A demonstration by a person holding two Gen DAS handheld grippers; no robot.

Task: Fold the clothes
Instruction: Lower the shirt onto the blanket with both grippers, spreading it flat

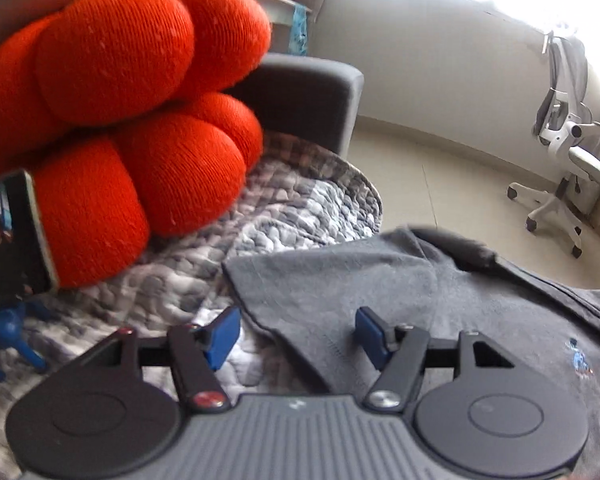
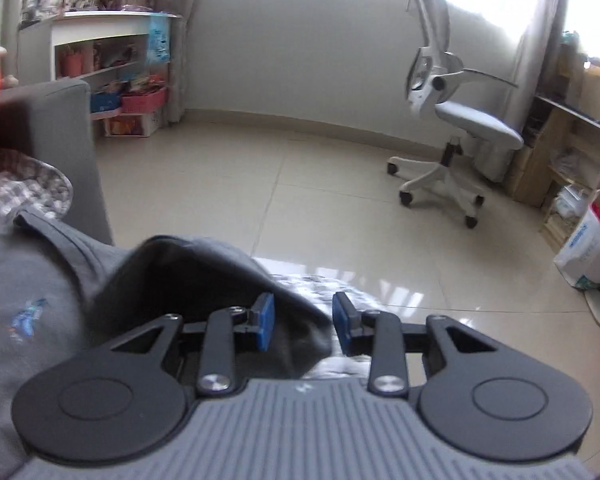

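The grey shirt [image 1: 400,304] lies spread on a quilted grey-and-white cover [image 1: 260,216] over a grey sofa [image 1: 308,96]; a small blue embroidered emblem [image 1: 580,360] shows on its front at the right of the left wrist view. The left gripper [image 1: 296,336] is spread, its blue pads [image 1: 224,336] well apart. The folded edge of the shirt lies under and between them, and neither pad presses on it. The right gripper [image 2: 304,324] is partly spread. A dark grey fold of the same shirt [image 2: 220,276] sits between its blue pads [image 2: 266,320]; the left pad is close against the fabric, while the right pad stands apart from it, so the cloth is not pinched. An orange knotted cushion [image 1: 120,120] fills the upper left of the left wrist view, near the camera. A phone [image 1: 16,236] stands just below it on a blue stand [image 1: 8,336]. A white office chair [image 2: 444,120] stands on the tiled floor [image 2: 300,184] at far right, and a white shelf unit [image 2: 108,64] stands against the far wall.
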